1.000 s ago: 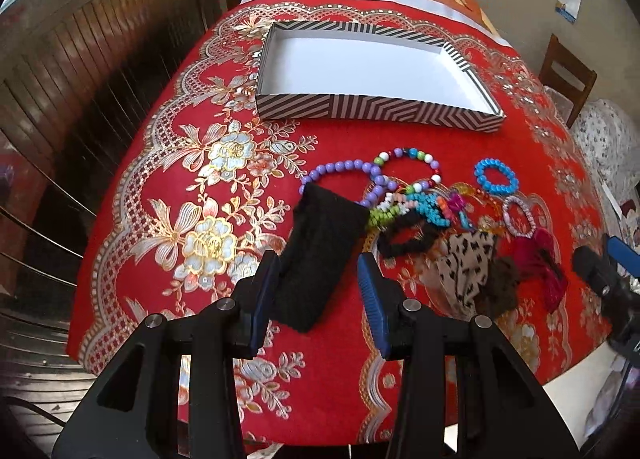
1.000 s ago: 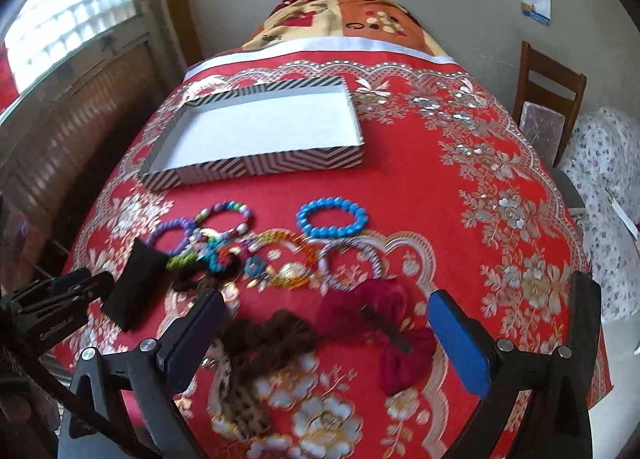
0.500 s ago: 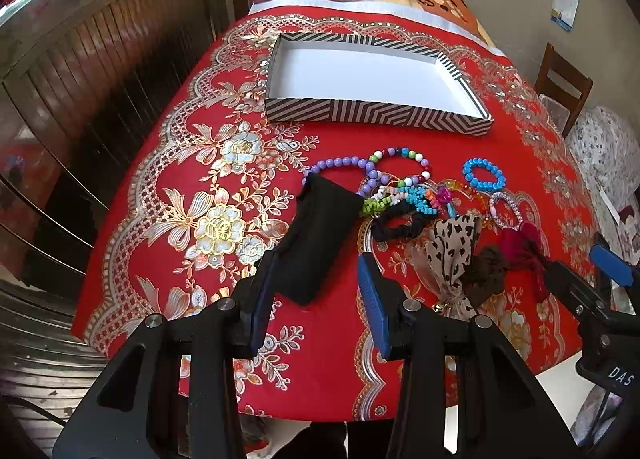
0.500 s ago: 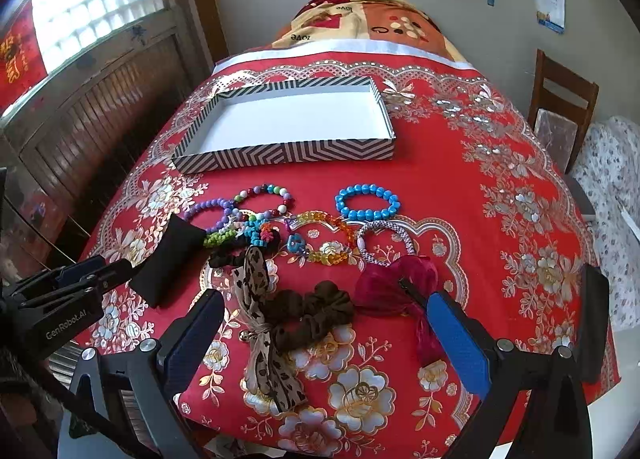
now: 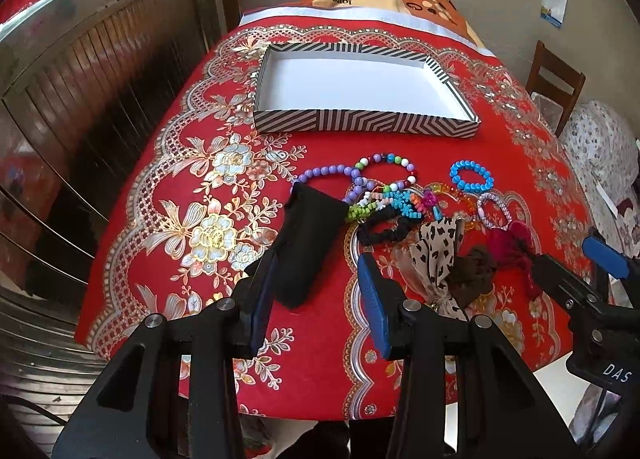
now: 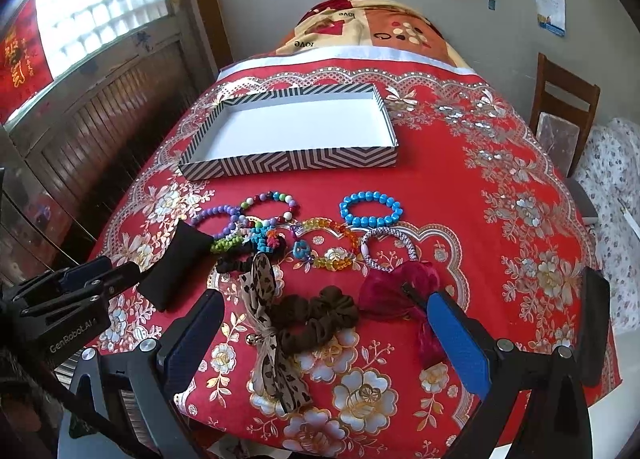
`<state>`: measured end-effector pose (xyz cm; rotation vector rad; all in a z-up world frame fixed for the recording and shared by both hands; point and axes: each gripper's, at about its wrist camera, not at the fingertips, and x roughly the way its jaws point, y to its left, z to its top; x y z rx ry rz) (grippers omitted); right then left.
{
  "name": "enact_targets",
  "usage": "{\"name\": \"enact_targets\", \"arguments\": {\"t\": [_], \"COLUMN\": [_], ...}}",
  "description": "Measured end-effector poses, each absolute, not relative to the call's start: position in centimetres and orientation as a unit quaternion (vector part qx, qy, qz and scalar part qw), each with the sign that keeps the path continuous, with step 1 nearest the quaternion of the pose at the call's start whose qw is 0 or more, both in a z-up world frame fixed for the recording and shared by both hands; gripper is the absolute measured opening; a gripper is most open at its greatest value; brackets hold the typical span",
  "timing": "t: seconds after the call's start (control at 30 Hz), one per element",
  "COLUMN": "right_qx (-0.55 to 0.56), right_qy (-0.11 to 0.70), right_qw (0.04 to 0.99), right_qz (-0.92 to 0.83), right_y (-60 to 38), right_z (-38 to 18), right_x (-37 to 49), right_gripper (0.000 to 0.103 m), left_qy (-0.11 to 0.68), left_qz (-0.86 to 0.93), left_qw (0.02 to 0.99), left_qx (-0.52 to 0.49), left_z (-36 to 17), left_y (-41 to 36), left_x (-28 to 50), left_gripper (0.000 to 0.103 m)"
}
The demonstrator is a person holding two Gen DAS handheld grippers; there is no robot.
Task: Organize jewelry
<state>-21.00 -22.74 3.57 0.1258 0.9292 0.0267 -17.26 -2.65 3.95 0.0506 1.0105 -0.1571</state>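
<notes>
An empty white box with zigzag-striped walls (image 5: 366, 125) (image 6: 292, 165) stands mid-table. In front of it lie purple (image 5: 332, 175), multicoloured (image 5: 390, 167), blue (image 5: 471, 177) (image 6: 370, 209) and white-pink (image 6: 390, 249) bead bracelets, plus a black scrunchie (image 5: 380, 229). Nearer lie a black cloth piece (image 5: 308, 243) (image 6: 176, 271), a leopard bow (image 6: 268, 323), a brown scrunchie (image 6: 316, 319) and a magenta bow (image 6: 400, 291). My left gripper (image 5: 316, 299) hovers open just short of the black cloth's near end. My right gripper (image 6: 326, 329) is wide open, framing the brown scrunchie and holding nothing.
A red floral tablecloth (image 6: 500, 179) covers the table, whose near edge drops off just below the grippers. A wooden chair (image 6: 560, 119) stands at the right, a wood-panelled wall and window at the left. A patterned blanket (image 6: 360, 31) lies beyond the table.
Both grippers have drawn back and up a little from the jewelry, so more of the table shows. Nothing on the table has moved and both grippers stay open.
</notes>
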Motion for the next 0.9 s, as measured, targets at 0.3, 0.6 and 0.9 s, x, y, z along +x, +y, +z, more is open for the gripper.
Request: {"name": "enact_targets", "arguments": {"t": [0.3, 0.6, 0.9], "right_qx": [0.068, 0.081, 0.080], "right_qy": [0.456, 0.460, 0.459], "right_qw": [0.887, 0.884, 0.884], "right_qz": [0.018, 0.026, 0.022], "right_y": [-22.9, -23.2, -23.6], "right_z": [3.1, 2.8, 2.9], "right_x": [-20.9, -20.9, -20.9], "right_gripper": [0.101, 0.101, 0.101], "left_qy": [0.483, 0.484, 0.483], "left_qz": [-0.077, -0.076, -0.078], "left_qw": [0.872, 0.871, 0.871], "left_qx": [0.025, 0.027, 0.032], "left_z": [3.9, 3.9, 4.1], "left_y": [-2.6, -3.3, -4.0], "left_x": [-17.2, -17.4, -17.3], "left_gripper": [0.040, 0.040, 0.040]}}
